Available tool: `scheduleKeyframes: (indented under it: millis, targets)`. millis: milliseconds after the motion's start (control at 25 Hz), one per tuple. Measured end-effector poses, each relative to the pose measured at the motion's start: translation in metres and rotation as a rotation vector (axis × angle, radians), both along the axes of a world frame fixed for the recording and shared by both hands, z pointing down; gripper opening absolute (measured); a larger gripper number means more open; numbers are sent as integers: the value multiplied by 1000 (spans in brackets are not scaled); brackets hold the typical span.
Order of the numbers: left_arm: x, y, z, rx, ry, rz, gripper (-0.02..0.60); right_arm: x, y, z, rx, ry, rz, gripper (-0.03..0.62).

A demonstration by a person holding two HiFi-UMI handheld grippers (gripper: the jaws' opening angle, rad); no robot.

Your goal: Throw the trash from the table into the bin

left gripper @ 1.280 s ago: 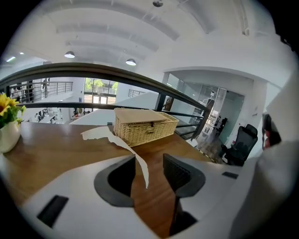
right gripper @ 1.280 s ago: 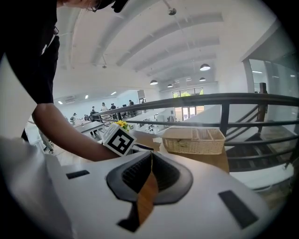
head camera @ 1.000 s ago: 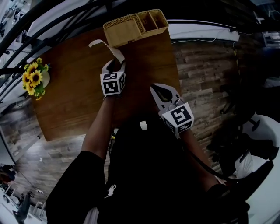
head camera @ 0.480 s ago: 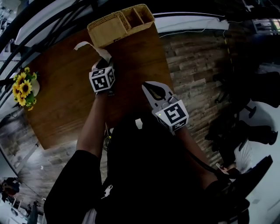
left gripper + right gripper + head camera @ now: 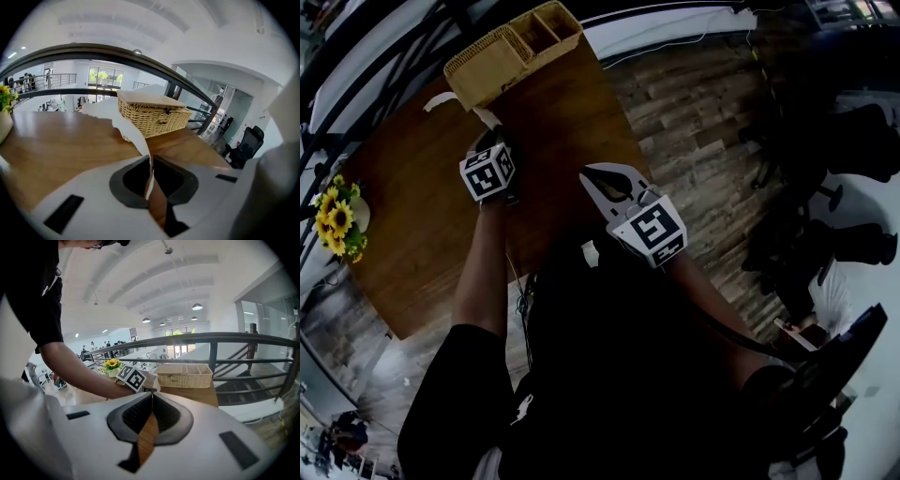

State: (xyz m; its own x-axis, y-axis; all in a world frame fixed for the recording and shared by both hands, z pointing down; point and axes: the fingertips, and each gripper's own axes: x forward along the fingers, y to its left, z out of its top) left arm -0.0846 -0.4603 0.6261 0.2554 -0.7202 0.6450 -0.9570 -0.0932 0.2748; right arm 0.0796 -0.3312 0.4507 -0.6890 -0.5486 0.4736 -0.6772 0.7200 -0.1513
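A torn strip of white paper (image 5: 442,100) lies on the brown wooden table (image 5: 403,216), beside the wicker basket (image 5: 511,52). My left gripper (image 5: 490,139) is at the strip's near end. In the left gripper view the paper (image 5: 117,119) runs down between the jaws of the left gripper (image 5: 151,161), which are closing and pinch it at the tips. My right gripper (image 5: 591,175) hovers over the table's near right edge. In its own view the right gripper (image 5: 151,397) is shut with nothing in it.
A vase of sunflowers (image 5: 336,225) stands at the table's left end. The wicker basket (image 5: 152,112) has a lidded part and open compartments. Wood-plank floor (image 5: 694,112) lies right of the table, with dark office chairs (image 5: 825,244) beyond. A black railing (image 5: 211,338) runs behind the table.
The head view has swung, so the table, basket and both grippers now sit further left and higher in it. The left gripper stays at the strip's end; the right has kept still.
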Motion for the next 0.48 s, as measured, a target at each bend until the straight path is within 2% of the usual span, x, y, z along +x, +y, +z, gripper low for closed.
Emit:
scheduleKeyframes:
  millis: [80,480]
  targets:
    - [-3,5,-2,-3,-7,1,22,2,1,-3,4,-3,3,14]
    - [-4,37,-25,24,15,-12,18,0,9,-19,41,-37,-37,14]
